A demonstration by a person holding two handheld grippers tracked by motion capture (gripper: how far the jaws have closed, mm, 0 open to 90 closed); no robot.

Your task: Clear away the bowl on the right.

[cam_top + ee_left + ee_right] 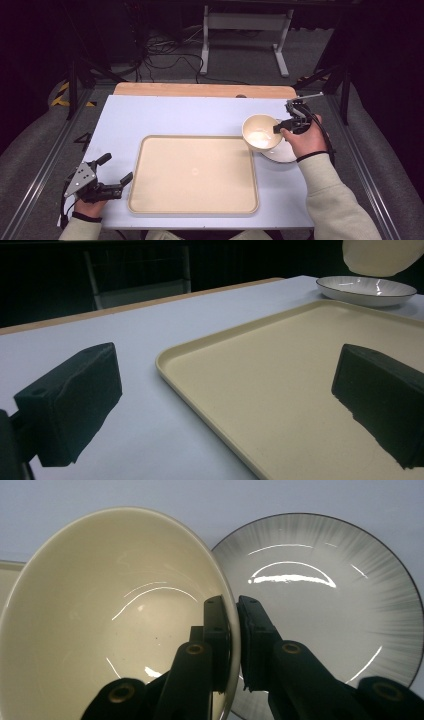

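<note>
Right gripper point(235, 645) is pinching the bowl point(115, 620) by its rim, lifted above the plate point(330, 605). Keep it level, clear the tray point(150, 200) lip, set down gently. Left gripper point(114, 176) idles with jaws spread.

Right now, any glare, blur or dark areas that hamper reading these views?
High view: dark surroundings, lit table, glare inside the bowl. Left gripper view: near jaws soft, tray sharp, glints on the plate. Right gripper view: curved highlights on both, rim clear between the right gripper.
</note>
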